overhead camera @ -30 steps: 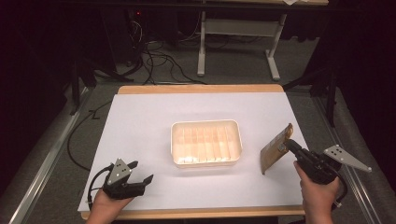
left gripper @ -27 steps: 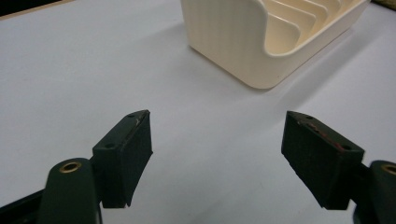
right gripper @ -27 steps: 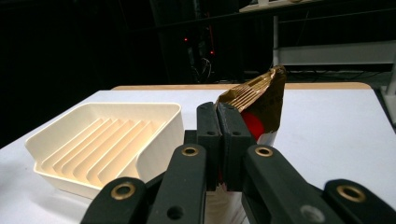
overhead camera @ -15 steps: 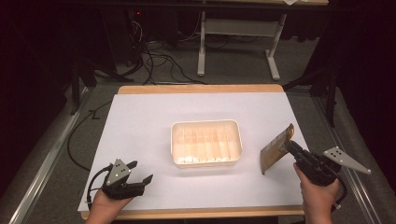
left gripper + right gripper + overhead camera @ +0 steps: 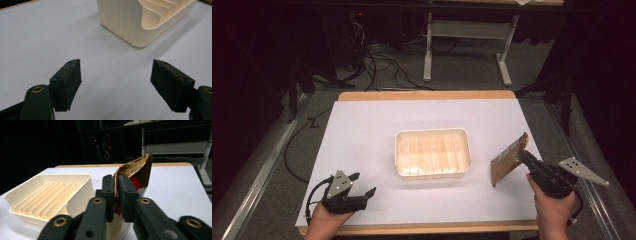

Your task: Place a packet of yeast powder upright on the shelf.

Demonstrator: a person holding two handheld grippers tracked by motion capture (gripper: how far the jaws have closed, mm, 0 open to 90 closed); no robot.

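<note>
A cream plastic tray [image 5: 432, 135] with upright divider ribs sits in the middle of the white table [image 5: 377, 120]. To its right, my right gripper [image 5: 525, 156] is shut on a gold foil packet [image 5: 508, 160] with red inside, holding it tilted with its lower end on the table. In the right gripper view the jaws pinch the packet [image 5: 136, 167] beside the tray [image 5: 50, 192]. My left gripper [image 5: 363, 186] rests open at the front left of the table, with nothing between its pads [image 5: 68, 81]; the tray's corner [image 5: 130, 22] lies ahead of it.
Beyond the table's far wooden edge [image 5: 427, 94] the floor holds cables [image 5: 382, 65] and the white legs of another desk [image 5: 502, 50]. Dark metal rails run along both sides of the table.
The right gripper has shifted the packet very slightly; the left gripper has not moved.
</note>
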